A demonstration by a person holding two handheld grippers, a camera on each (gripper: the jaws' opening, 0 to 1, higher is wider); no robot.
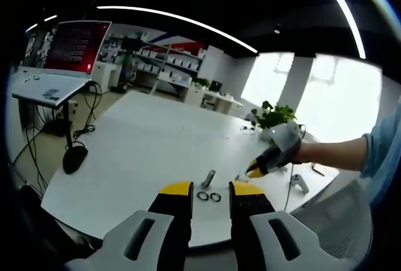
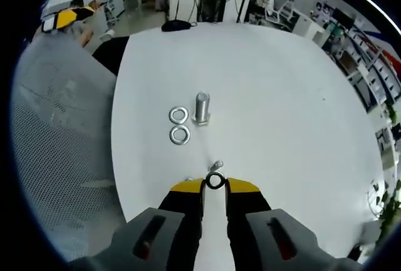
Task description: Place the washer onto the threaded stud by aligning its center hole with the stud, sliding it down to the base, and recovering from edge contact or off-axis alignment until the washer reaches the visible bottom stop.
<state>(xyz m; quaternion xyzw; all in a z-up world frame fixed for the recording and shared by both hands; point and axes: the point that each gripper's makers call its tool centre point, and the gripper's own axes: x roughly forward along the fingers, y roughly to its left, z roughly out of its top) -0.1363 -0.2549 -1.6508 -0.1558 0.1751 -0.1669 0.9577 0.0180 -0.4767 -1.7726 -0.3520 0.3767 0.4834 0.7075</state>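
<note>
A short threaded metal stud [image 2: 202, 107] stands upright on the white table [image 2: 282, 96]. Two washers [image 2: 178, 115] [image 2: 180, 135] lie flat just to its left. My right gripper [image 2: 215, 186] is shut on a third washer [image 2: 215, 181], held on edge between the yellow tips, short of the stud and apart from it. A small metal piece [image 2: 217, 166] lies on the table just ahead of those tips. In the left gripper view my left gripper [image 1: 210, 189] is open and holds nothing, with the stud [image 1: 208, 177] and two loose washers [image 1: 209, 196] just beyond. The right gripper [image 1: 260, 168] comes in from the right.
A black mouse [image 1: 74, 157] lies near the table's left edge, and a potted plant [image 1: 272, 117] and a small grey part [image 1: 299, 183] stand at its far right. A mesh chair [image 2: 56, 158] flanks the table edge. Beyond are desks, a red screen [image 1: 78, 46] and shelves.
</note>
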